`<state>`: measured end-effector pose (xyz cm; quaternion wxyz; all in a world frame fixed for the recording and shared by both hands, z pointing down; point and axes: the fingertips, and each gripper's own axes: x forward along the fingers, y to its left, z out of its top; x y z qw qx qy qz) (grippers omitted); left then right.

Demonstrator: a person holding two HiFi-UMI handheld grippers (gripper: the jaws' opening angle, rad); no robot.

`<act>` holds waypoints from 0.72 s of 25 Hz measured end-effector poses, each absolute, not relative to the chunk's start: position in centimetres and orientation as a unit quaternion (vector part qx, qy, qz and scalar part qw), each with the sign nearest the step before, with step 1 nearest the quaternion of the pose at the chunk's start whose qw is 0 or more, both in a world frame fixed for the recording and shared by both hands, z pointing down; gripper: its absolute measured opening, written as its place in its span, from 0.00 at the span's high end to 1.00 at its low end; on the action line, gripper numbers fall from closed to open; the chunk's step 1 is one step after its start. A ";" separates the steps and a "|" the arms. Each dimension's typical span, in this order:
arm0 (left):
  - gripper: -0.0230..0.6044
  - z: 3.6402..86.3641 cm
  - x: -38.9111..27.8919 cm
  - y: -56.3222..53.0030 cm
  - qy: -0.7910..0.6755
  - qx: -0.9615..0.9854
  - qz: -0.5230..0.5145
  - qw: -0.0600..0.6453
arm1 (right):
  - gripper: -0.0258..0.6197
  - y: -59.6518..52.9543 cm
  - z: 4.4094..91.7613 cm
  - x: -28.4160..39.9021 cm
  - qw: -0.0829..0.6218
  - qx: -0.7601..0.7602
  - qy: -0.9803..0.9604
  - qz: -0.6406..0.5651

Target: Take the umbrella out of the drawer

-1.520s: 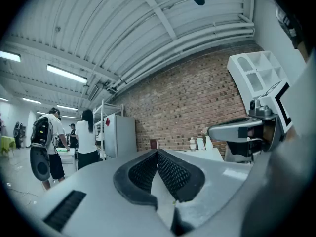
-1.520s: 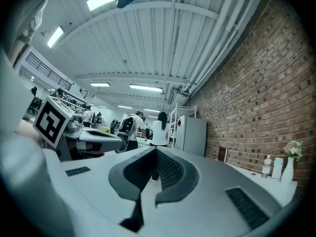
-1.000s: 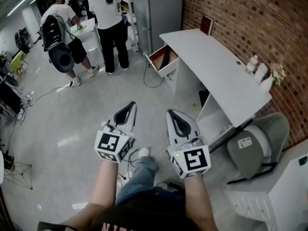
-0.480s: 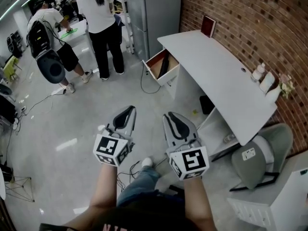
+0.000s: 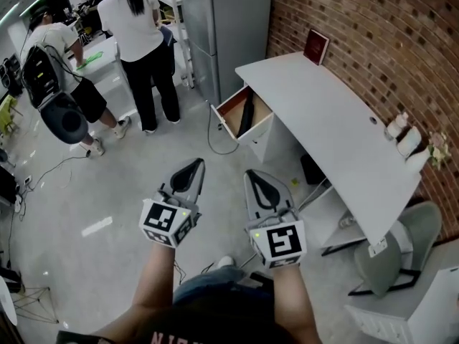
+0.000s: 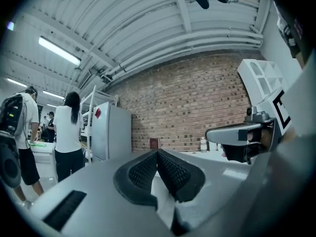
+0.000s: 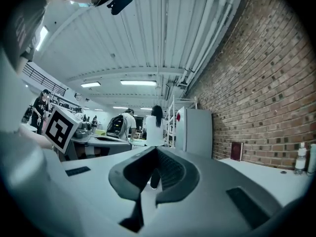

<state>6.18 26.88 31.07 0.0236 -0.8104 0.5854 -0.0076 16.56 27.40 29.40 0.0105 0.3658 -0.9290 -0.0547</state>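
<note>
A wooden drawer (image 5: 231, 117) stands pulled out from the near end of the white desk (image 5: 337, 120). A black folded umbrella (image 5: 247, 113) lies lengthwise inside it. Both grippers are held level in front of me, well short of the drawer and over bare floor. My left gripper (image 5: 195, 163) is shut with nothing in it, its ribbed pads (image 6: 148, 169) meeting at the tip. My right gripper (image 5: 253, 173) is also shut and empty, and its pads (image 7: 165, 169) are together.
Two people (image 5: 136, 41) stand at a table at the back left. A tall grey cabinet (image 5: 222, 27) is just beyond the drawer. A brick wall (image 5: 380, 41) runs along the desk. A grey chair (image 5: 391, 253) sits at the right, and cables (image 5: 215, 138) trail on the floor.
I have walked toward the desk. The drawer and desk now sit nearer and lower in the head view, and both grippers stay side by side ahead of me.
</note>
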 end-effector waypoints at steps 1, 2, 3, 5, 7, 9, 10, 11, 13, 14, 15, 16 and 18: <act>0.97 31.0 5.7 25.9 0.581 -0.813 -0.010 0.023 | 0.97 26.5 29.4 15.8 0.015 0.369 -0.927 -0.059; 0.97 31.0 5.1 25.1 0.579 -0.815 -0.013 0.025 | 0.97 25.6 29.4 15.2 0.019 0.373 -0.925 -0.062; 0.97 31.0 4.5 24.4 0.580 -0.814 -0.015 0.027 | 0.97 24.7 29.4 14.6 0.021 0.377 -0.923 -0.067; 0.97 31.1 3.1 23.1 0.588 -0.808 -0.016 0.030 | 0.97 23.3 29.5 13.5 0.026 0.380 -0.921 -0.081; 0.97 31.5 1.9 22.2 0.594 -0.804 -0.016 0.027 | 0.97 22.5 29.8 12.5 0.033 0.374 -0.921 -0.104; 0.97 31.9 0.9 21.2 0.600 -0.800 -0.014 0.019 | 0.97 21.7 30.2 11.9 0.035 0.374 -0.920 -0.113; 0.97 32.1 0.4 20.6 0.603 -0.797 -0.013 0.015 | 0.97 21.2 30.4 11.7 0.036 0.376 -0.919 -0.109; 0.97 32.3 -0.1 20.0 0.606 -0.796 -0.013 0.013 | 0.97 20.6 30.6 11.4 0.038 0.378 -0.919 -0.105; 0.97 32.6 -1.0 19.1 0.610 -0.792 -0.011 0.010 | 0.97 19.3 30.9 11.1 0.043 0.384 -0.917 -0.100; 0.97 32.7 -1.4 18.6 0.612 -0.790 -0.009 0.008 | 0.97 18.6 31.0 11.0 0.044 0.389 -0.915 -0.096; 0.97 32.8 -1.8 18.1 0.615 -0.788 -0.007 0.007 | 0.97 17.8 31.1 11.0 0.041 0.396 -0.913 -0.088; 0.97 32.9 -2.2 17.6 0.618 -0.786 -0.006 0.006 | 0.97 17.0 31.0 11.0 0.035 0.401 -0.912 -0.078; 0.97 33.4 -3.0 16.3 0.624 -0.782 -0.005 0.004 | 0.97 15.4 31.2 10.8 0.023 0.404 -0.912 -0.062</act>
